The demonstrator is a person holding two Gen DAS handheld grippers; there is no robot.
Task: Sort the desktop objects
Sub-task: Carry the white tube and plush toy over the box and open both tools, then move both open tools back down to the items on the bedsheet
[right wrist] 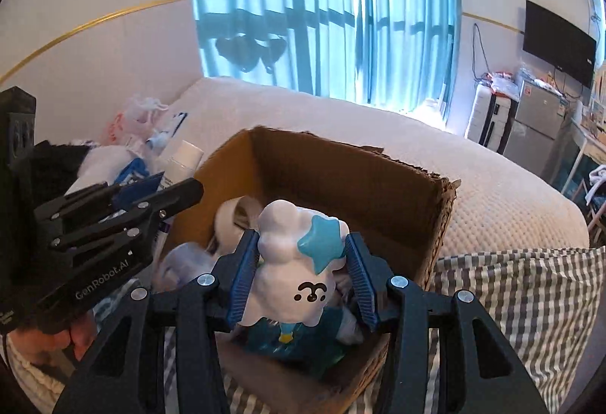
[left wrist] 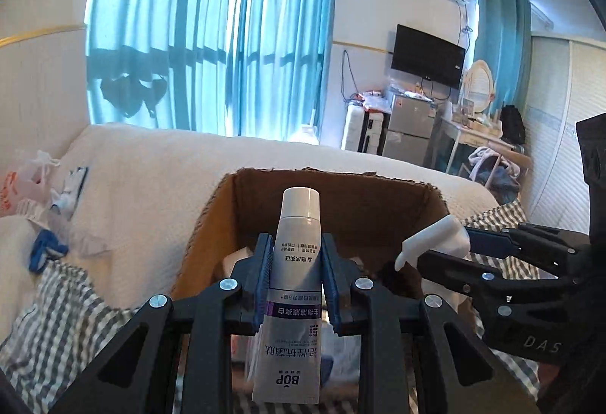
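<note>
Toothpaste tube (left wrist: 296,285) is sitting closest to my left lens, and I'm gripping it with my left gripper (left wrist: 296,274), blue pads (left wrist: 265,277) pressing on its body at the centre of the frame. I'm holding it cap-forward, crimped end toward the lens, poised over the open cardboard box (left wrist: 223,209) in the middle of the frame, which I judge is where it belongs. At the right edge my right gripper (left wrist: 435,247) is coming in sideways with something white, and from here I'm only catching a pale lump of it. Behind the box, the white bed cover (left wrist: 151,171) is filling the middle band.

Switching to the right wrist view: the figurine (right wrist: 299,274) is filling the lower centre, white and lumpy with a teal star and a little printed face. My right gripper (right wrist: 301,277) is closing on it from both sides, holding it just above the box's (right wrist: 435,221) near half, so I'm reading this as a drop about to happen. This view is showing what the left one barely shows: a tape roll (right wrist: 235,213) and soft bits already lying inside. My left gripper (right wrist: 151,198) is crossing the left of the frame with the tube's white cap (right wrist: 181,156) poking out beyond it, above the box's left wall.
</note>
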